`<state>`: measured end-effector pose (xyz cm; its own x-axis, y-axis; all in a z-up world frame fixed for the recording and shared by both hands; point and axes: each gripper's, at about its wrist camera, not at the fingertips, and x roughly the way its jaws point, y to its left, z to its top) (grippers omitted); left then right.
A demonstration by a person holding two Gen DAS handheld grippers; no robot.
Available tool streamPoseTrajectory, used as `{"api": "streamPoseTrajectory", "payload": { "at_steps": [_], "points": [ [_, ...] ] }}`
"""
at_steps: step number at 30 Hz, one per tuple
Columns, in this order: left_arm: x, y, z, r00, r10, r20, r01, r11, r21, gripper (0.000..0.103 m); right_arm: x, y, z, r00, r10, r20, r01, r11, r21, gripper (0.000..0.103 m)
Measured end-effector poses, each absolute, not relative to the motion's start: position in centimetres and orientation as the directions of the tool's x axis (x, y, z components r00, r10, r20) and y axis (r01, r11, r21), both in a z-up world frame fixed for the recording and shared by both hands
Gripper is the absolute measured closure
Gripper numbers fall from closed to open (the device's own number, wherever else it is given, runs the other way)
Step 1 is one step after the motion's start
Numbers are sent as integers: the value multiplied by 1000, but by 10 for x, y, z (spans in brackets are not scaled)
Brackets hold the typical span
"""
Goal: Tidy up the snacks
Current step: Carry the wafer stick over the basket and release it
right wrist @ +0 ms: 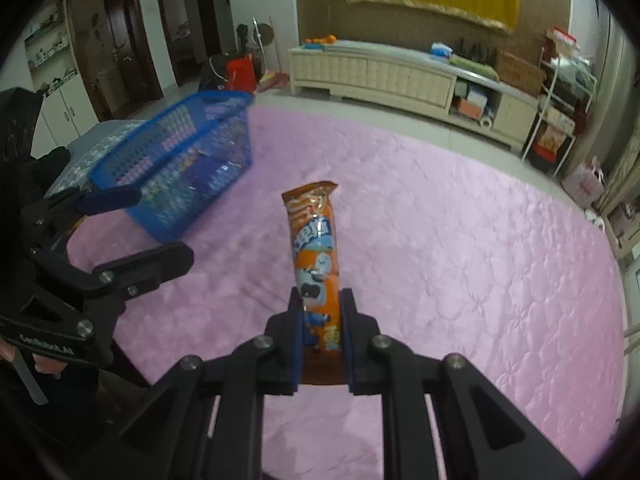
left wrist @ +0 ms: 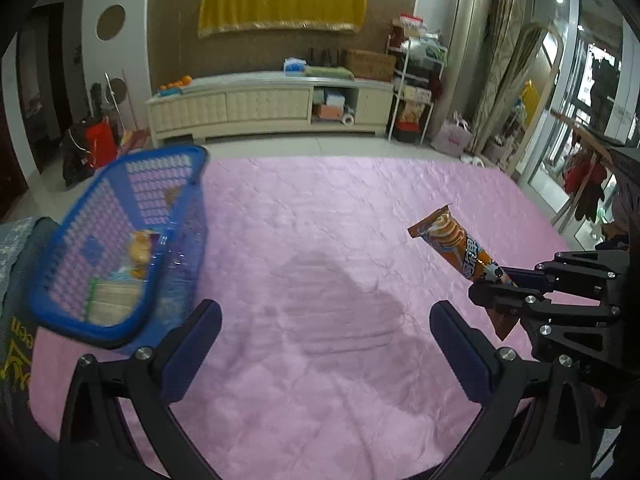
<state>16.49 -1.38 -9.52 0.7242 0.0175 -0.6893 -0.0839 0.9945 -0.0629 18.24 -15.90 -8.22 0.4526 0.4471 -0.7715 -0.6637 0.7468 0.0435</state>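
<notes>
My right gripper (right wrist: 320, 300) is shut on the lower end of a long orange snack packet (right wrist: 316, 240), which sticks up and forward above the pink quilt (right wrist: 460, 264). The left wrist view shows the same packet (left wrist: 456, 240) held at the right by the right gripper (left wrist: 500, 286). My left gripper (left wrist: 326, 316) stands open over the quilt with nothing between its fingers; in the right wrist view the left gripper (right wrist: 136, 224) shows at the left. A blue mesh basket (left wrist: 120, 240) at the left holds several snacks. The basket (right wrist: 176, 168) lies beyond the left gripper.
The pink quilt (left wrist: 320, 240) covers a bed. Beyond it stands a cream cabinet (left wrist: 268, 104) along the far wall, with a shelf rack (left wrist: 416, 92) to its right. A grey patterned cloth (right wrist: 100, 140) lies behind the basket at the left bed edge.
</notes>
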Motion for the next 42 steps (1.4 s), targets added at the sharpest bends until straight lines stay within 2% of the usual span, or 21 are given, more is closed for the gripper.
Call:
{"api": "streamPoseTrajectory", "payload": {
  "at_steps": [13,25,33,38,42],
  "points": [
    [102,42,-48,797,79,-599,-145,988,-62,0,153,-110,-33,487,507,-712,-695,718,36,83],
    [91,120,-3,820,193,-539,-237,971,-13,0,163,-31,7,480,576,-662,-759,651,15,83],
    [102,167,6,814,246,-526,-279,960,18,0,188,26,0,419,601,-681,-781,621,68,83],
    [117,192,-7,787,280,-550,-312,950,37,0,200,61,-21,396,566,-723,-783,620,57,83],
    [127,212,-26,768,261,-585,-328,944,-10,0,209,84,-38,379,532,-758,-777,628,52,83]
  ]
}}
